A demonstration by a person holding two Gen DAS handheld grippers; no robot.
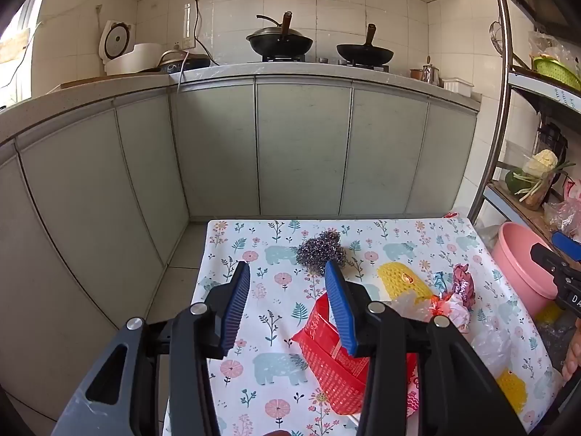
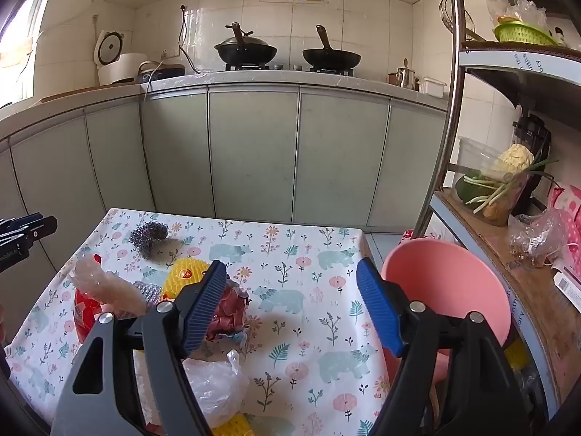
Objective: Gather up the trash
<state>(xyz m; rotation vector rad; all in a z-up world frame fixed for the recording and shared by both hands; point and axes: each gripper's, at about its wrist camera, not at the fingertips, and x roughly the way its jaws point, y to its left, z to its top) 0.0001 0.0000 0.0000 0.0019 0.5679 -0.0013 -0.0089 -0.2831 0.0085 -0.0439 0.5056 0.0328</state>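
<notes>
A small table with a floral cloth point(image 1: 254, 327) point(image 2: 308, 254) holds trash: a red wrapper point(image 1: 326, 363) point(image 2: 83, 312), a steel-wool ball point(image 1: 319, 250) point(image 2: 149, 236), yellow foam net point(image 1: 399, 279) point(image 2: 181, 276), a crumpled maroon wrapper point(image 1: 463, 285) point(image 2: 230, 310), clear plastic bags point(image 1: 490, 345) point(image 2: 218, 385) and a pale bubble-wrap piece point(image 2: 105, 287). My left gripper point(image 1: 287, 290) is open above the table, its right finger over the red wrapper. My right gripper point(image 2: 290, 298) is open and empty, its left finger beside the maroon wrapper. A pink basin point(image 1: 523, 265) point(image 2: 446, 290) stands right of the table.
Grey kitchen cabinets point(image 1: 301, 145) stand behind the table, with woks point(image 1: 279, 41) and a rice cooker point(image 1: 120, 51) on the counter. A metal shelf rack point(image 2: 508, 218) with vegetables and bags stands at the right. Tiled floor point(image 1: 181, 254) lies left of the table.
</notes>
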